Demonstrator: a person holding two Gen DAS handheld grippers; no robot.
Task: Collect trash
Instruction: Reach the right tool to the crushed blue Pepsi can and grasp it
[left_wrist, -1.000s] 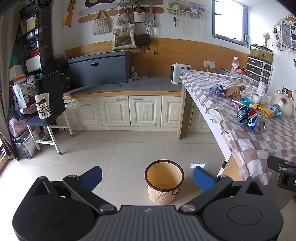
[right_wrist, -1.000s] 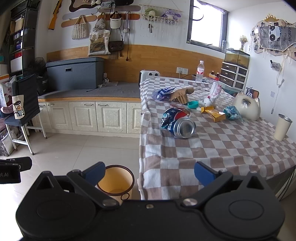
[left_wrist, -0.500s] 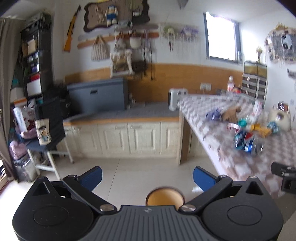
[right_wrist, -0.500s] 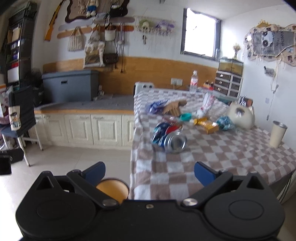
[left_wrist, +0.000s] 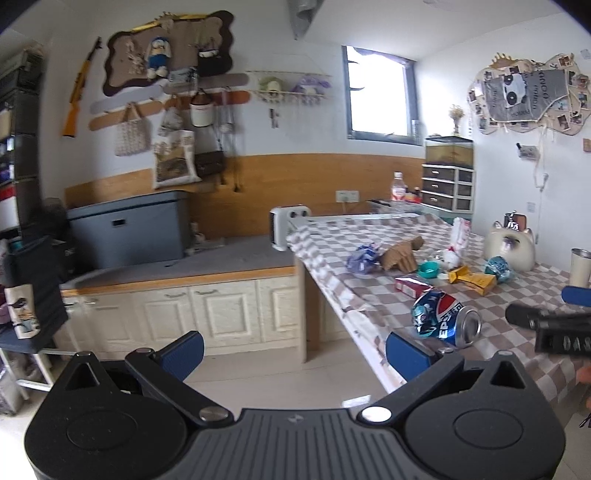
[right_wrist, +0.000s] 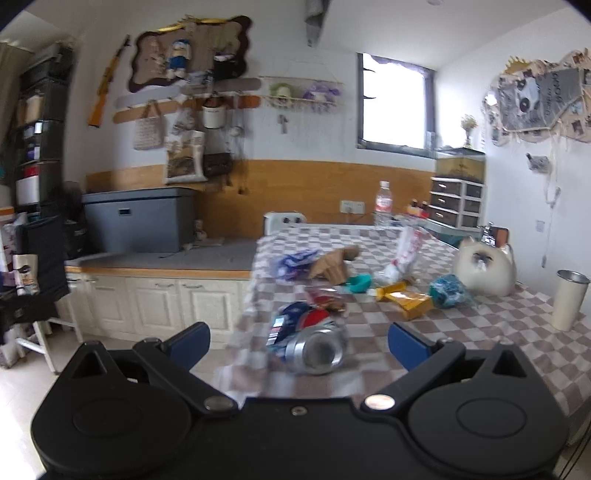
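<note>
A crushed blue Pepsi can (left_wrist: 445, 322) (right_wrist: 310, 341) lies on its side near the left edge of the checkered table (left_wrist: 369, 236) (right_wrist: 480, 325). Further back on the cloth lie a red packet (left_wrist: 410, 287), a yellow wrapper (left_wrist: 472, 280) (right_wrist: 404, 299), a teal crumpled wrapper (left_wrist: 498, 268) (right_wrist: 448, 291), a brown paper bag (left_wrist: 400, 254) (right_wrist: 332, 264) and a blue-white wrapper (left_wrist: 362, 260) (right_wrist: 291, 264). My left gripper (left_wrist: 293, 349) is open over the floor, left of the table. My right gripper (right_wrist: 298, 345) is open, with the can in front of the gap between its fingers.
On the table also stand a cat-shaped jar (left_wrist: 511, 245) (right_wrist: 484, 266), a metal cup (right_wrist: 569, 299), a teal bowl (left_wrist: 428, 268) and a water bottle (right_wrist: 382, 203). White cabinets (left_wrist: 207, 314) with a grey box (left_wrist: 129, 229) line the back wall. The bin is out of sight.
Both grippers have risen and tilted up; the floor bin has dropped out of both views. The right gripper has come closer to the can. Both stay open.
</note>
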